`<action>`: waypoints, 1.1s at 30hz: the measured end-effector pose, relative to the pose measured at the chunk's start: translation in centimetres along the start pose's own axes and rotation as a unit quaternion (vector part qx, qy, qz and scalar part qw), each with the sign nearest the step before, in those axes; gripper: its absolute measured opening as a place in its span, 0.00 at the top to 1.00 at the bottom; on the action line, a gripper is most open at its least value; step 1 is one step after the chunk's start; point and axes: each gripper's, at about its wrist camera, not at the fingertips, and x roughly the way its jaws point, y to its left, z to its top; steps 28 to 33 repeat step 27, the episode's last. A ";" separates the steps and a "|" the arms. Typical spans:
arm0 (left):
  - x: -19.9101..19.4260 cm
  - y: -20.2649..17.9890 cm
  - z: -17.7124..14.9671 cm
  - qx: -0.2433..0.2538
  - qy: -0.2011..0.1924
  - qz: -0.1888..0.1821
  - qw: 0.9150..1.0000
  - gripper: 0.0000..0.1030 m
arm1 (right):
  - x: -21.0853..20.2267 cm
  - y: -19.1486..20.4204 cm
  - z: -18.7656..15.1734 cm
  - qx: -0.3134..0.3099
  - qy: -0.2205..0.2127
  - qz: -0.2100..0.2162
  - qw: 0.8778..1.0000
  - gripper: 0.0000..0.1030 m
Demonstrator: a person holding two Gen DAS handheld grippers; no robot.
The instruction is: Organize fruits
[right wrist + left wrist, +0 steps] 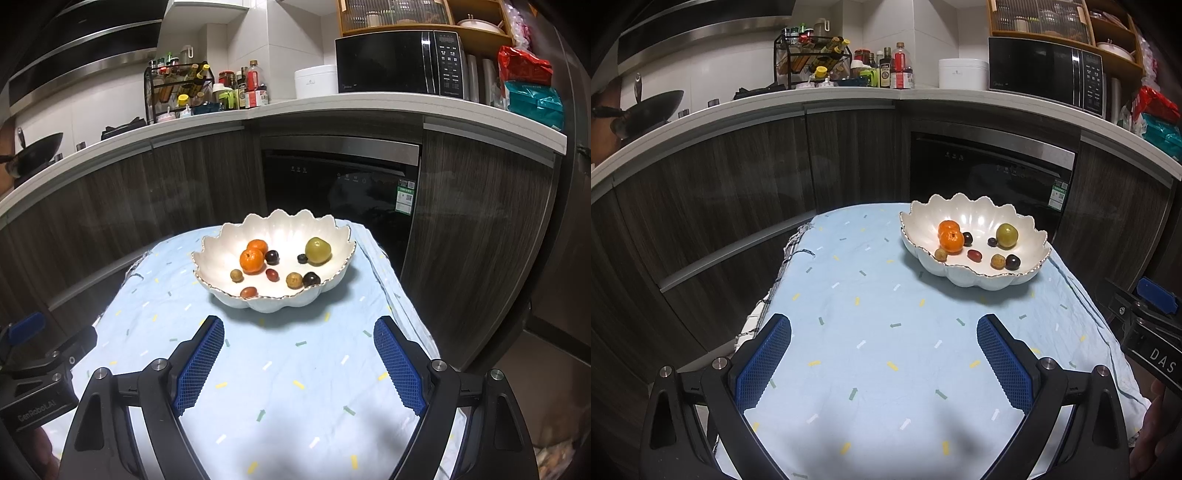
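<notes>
A white scalloped bowl (pixel 1027 275) (pixel 295 301) stands at the far right of a light blue cloth. Inside lie two oranges (pixel 950 242) (pixel 252 260), a green fruit (pixel 1007 235) (pixel 318 250) and several small dark, red and tan fruits. My left gripper (pixel 884 334) hovers open over the cloth, nearer than the bowl and to its left, nothing between its blue pads. My right gripper (pixel 299 334) is open too, just short of the bowl's near rim, with empty jaws. Each gripper's body shows at the edge of the other's view.
The small table under the blue cloth (pixel 871 332) (pixel 280 387) drops off at its left and right edges. Dark kitchen cabinets and a built-in dishwasher (pixel 340 184) stand behind it. The counter above carries a microwave (pixel 399 62), bottles and a wok (pixel 653 107).
</notes>
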 end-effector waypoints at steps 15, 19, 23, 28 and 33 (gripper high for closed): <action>0.0 0.1 -0.1 0.001 0.001 -0.001 1.000 0.00 | 0.3 0.1 -0.2 0.002 0.003 0.000 1.000 0.18; -0.1 0.3 0.0 0.000 0.001 -0.001 1.000 0.00 | 0.3 0.2 -0.2 0.002 0.004 0.000 1.000 0.18; -0.1 0.3 0.0 0.000 0.000 -0.002 1.000 0.00 | 0.3 0.1 -0.2 0.002 0.003 0.000 1.000 0.18; -0.1 0.3 -0.1 0.000 -0.001 -0.004 1.000 0.00 | 0.3 0.1 -0.2 0.003 0.004 -0.001 1.000 0.18; -0.1 0.3 -0.1 0.000 -0.001 -0.004 1.000 0.00 | 0.3 0.1 -0.2 0.003 0.004 -0.001 1.000 0.18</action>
